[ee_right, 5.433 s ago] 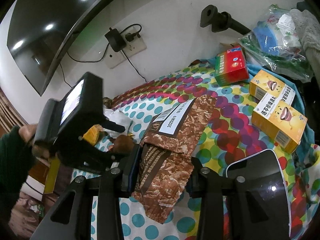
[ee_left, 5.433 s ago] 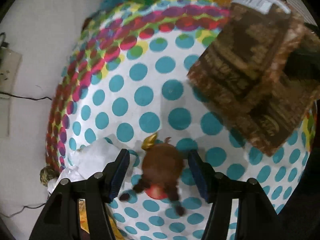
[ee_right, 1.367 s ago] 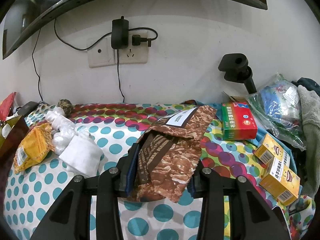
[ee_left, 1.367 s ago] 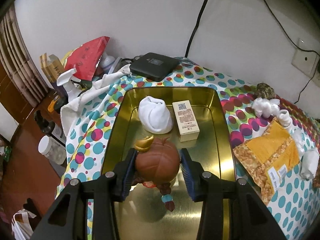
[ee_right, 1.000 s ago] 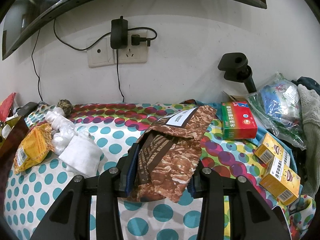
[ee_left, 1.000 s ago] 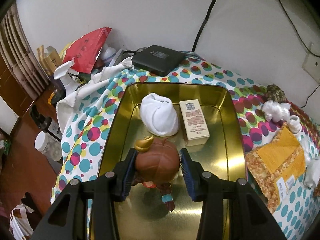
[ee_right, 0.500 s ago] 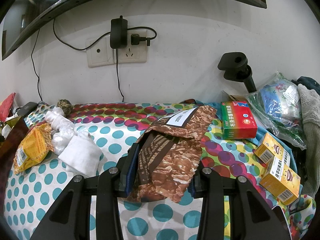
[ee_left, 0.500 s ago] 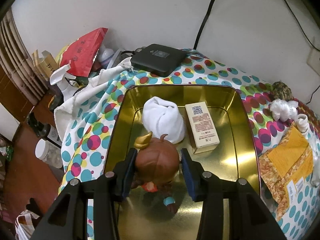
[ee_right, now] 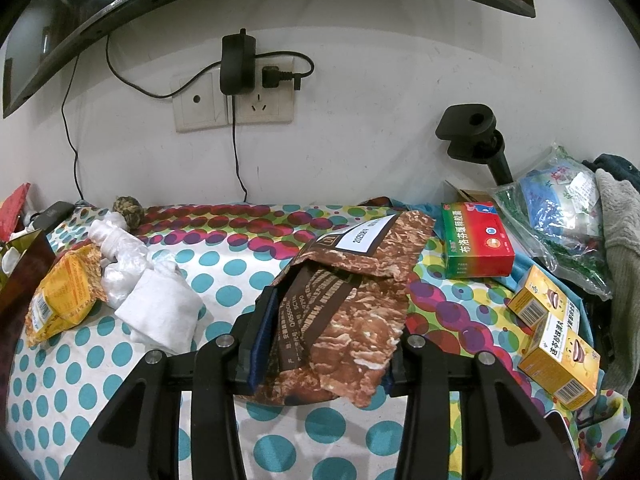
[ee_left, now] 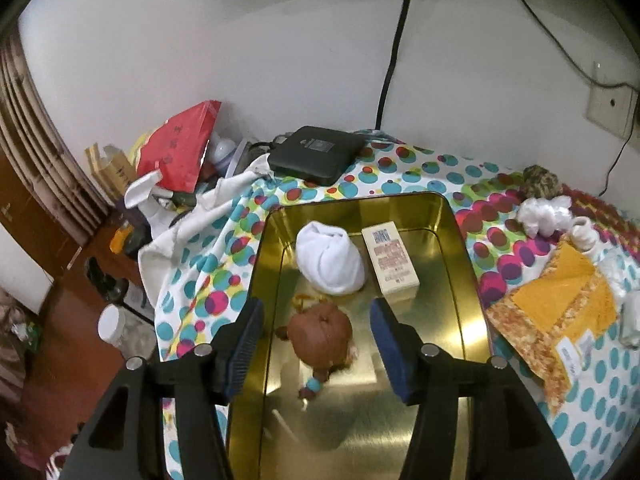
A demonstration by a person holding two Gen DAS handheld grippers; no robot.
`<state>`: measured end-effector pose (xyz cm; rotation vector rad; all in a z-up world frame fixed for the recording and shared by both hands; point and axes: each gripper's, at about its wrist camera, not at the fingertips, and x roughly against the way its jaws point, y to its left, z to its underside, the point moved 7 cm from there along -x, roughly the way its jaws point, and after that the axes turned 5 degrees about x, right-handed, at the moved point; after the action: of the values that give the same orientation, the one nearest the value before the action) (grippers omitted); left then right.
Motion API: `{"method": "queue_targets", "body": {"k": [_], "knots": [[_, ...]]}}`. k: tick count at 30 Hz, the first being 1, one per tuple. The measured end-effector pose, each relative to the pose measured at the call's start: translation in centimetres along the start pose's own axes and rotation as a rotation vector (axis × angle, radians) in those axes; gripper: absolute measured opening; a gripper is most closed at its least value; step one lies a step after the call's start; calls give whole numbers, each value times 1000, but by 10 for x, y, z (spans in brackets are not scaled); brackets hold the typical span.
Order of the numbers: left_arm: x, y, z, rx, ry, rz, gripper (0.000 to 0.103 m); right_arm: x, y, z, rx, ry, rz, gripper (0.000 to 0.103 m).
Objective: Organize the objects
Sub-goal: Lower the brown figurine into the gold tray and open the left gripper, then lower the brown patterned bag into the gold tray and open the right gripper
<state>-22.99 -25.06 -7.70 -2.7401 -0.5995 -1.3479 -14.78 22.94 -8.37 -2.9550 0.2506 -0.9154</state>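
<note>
three items lie in the gold tin (ee_left: 460, 264): a brown-headed doll (ee_left: 320, 334), a white cloth bundle (ee_left: 330, 264) and a small beige box (ee_left: 390, 262). the left gripper (ee_left: 316, 344) hangs above the doll, its fingers opening and clear of it on both sides. the right gripper (ee_right: 320, 336) pinches a brown snack packet (ee_right: 348, 300) (its far end resting on the dotted tabletop (ee_right: 224, 264)).
</note>
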Motion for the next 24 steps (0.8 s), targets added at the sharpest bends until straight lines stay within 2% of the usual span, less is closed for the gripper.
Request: {"method": "queue_targets", "body": {"k": [6,12,16,20,24], "knots": [[42,-4,38,0,-25,18,57,0,0,0,0,-1,-1,40],[92,-1,82,53,-81,44,57,0,0,1,-5,-1,-3,40],[111,2,111,77,-73,54,57,0,0,1,-2,-1,-1,40],[132,-4,139,40,-94,39,57,1,1,0,11,-4,7,40],[153,-15,165,32,-107,78,59,1,0,0,10,-2,9,40]]}}
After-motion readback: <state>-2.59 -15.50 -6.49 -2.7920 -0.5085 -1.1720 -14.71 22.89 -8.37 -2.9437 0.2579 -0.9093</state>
